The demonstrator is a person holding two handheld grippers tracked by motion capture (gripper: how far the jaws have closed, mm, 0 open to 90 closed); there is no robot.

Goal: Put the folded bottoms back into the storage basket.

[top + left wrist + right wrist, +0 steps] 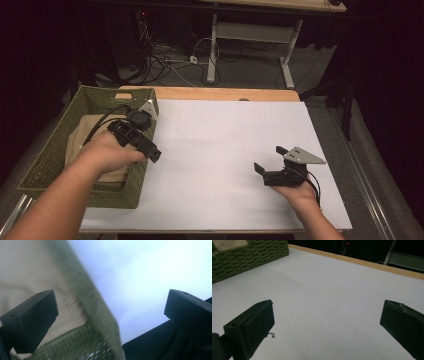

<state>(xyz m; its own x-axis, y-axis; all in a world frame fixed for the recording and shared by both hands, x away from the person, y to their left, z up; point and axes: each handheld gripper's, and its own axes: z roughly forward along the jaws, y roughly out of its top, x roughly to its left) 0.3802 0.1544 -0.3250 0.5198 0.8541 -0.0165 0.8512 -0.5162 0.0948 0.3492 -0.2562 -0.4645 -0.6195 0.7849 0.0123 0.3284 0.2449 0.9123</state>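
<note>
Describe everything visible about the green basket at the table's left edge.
The green basket is a rectangular, open-topped woven bin that looks like wicker, with a handle cut-out in its far wall. It stands upright on the table's left side, beside the white sheet. A beige cloth lies inside. The left gripper hovers over its right rim, jaws open.

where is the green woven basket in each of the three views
High view: green woven basket at the left table edge, tan cloth inside.
Left gripper view: its blurred rim runs from the top down to the bottom middle.
Right gripper view: its wall fills the top left corner.
Shared landmark: the white sheet beside the basket.
</note>
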